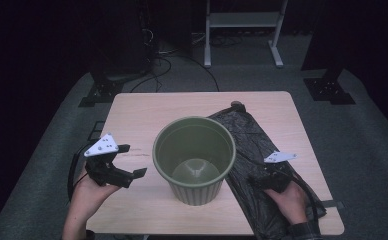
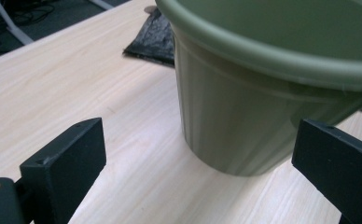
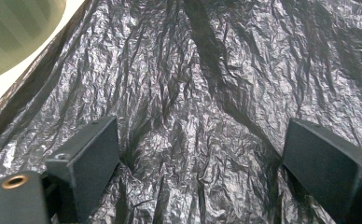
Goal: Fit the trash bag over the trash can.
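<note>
— Both our hands come in at the table's near edge. Our left gripper (image 1: 127,162) sits near the near left corner, just beside the green pot (image 1: 194,159), jaws spread wide with nothing between them.

— And from the left gripper view?

— We see the two black jaws well apart, the pot's (image 2: 244,116) ribbed wall between and beyond them, not touching either one. Bare pale wood of the table (image 2: 76,88) lies under them.

— Where does the pot stand?

— Upright, about the middle of the table (image 1: 147,107), a little toward the near edge. Its right side borders the black plastic bag (image 1: 252,145), which lies flat and crumpled from the far middle down to the near right corner, hanging a little over the near edge.

— What about our right gripper (image 1: 262,179)?

— It is over the bag near the near right corner. In the right gripper view we see its jaws open wide above the wrinkled bag (image 3: 207,93), holding none of it; whether the tips touch the plastic we cannot tell. A bit of the pot (image 3: 16,32) shows at that view's upper left.

— Any writing?

— We can read no brand, label or lettering on the pot, the bag or the grippers.
</note>
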### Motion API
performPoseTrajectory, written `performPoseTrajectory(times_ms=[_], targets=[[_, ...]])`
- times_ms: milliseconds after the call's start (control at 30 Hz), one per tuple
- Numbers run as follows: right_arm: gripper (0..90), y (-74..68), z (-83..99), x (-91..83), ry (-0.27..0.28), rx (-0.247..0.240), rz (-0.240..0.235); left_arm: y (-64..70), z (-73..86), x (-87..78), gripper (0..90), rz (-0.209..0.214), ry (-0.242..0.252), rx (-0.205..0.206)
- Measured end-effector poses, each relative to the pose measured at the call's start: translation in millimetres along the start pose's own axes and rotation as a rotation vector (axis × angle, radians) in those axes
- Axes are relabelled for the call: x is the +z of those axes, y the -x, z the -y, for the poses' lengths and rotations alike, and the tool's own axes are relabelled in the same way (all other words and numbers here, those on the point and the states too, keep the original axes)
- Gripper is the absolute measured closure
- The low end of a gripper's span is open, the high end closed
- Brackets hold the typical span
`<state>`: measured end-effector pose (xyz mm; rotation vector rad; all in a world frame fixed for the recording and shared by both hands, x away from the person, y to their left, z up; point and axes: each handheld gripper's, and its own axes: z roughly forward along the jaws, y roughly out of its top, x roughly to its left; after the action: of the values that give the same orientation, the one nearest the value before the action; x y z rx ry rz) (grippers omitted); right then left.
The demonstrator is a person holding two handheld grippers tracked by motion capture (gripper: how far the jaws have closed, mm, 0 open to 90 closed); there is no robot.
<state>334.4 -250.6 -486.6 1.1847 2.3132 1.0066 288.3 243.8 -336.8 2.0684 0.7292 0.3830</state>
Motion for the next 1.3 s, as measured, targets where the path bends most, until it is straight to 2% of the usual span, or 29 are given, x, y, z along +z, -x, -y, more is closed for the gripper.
performPoseTrajectory(times_ms=[133,267,500,700,800,900,1067,1133,1200,1300], targets=[[10.0,0.0,0.0,0.0,0.000,0.000,0.000,6.1,12.6,4.4,1.7,-0.006,-0.001,0.002],[10.1,-0.2,0.1,-0.1,0.000,0.001,0.002,13.0,24.4,16.6,1.6,-0.032,0.007,0.001],[10.0,-0.1,0.0,-0.1,0.000,0.001,0.001,21.5,41.9,46.4,1.6,-0.012,-0.009,0.011],[10.1,-0.2,-0.1,0.1,0.000,0.003,0.001,18.7,63.2,69.9,1.6,-0.030,-0.043,0.024],[12.9,0.4,0.1,-0.5,0.008,0.008,0.008,15.9,74.9,81.7,1.7,-0.025,-0.042,0.012],[13.0,0.4,0.2,-0.5,0.008,0.009,0.008,15.1,81.6,91.2,1.6,-0.026,-0.075,0.014],[12.9,0.1,0.0,-0.7,0.005,0.010,0.011,11.3,92.4,102.3,1.6,-0.041,-0.122,0.017],[12.8,0.2,-0.6,-1.1,-0.004,0.009,0.009,9.8,94.7,104.3,1.6,-0.036,-0.132,0.007],[12.8,0.2,-1.0,-1.6,-0.010,0.008,0.006,10.0,95.7,106.6,1.6,-0.035,-0.139,0.019],[12.9,0.4,-1.7,-2.4,-0.020,0.015,0.010,10.6,99.4,111.5,1.7,-0.025,-0.147,0.014]])
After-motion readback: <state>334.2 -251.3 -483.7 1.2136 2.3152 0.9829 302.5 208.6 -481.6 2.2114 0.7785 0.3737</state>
